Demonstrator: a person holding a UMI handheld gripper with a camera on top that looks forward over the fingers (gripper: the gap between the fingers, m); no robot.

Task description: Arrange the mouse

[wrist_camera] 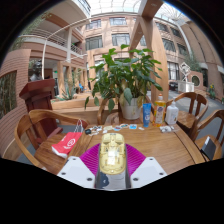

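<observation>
A pale yellowish, see-through mouse (112, 155) sits upright between my two fingers, its nose pointing away from me. My gripper (112, 150) is shut on it, and the magenta pads (92, 158) press on both of its sides. The mouse is held a little above the wooden table (160, 145), near its front edge. The mouse's underside and rear are hidden by the fingers.
A red and white flat packet (68, 143) lies on the table to the left. A large potted plant (130, 100) stands at the table's far side, with bottles (149, 113) and a cup (172, 114) to its right. Wooden chairs (35, 125) surround the table.
</observation>
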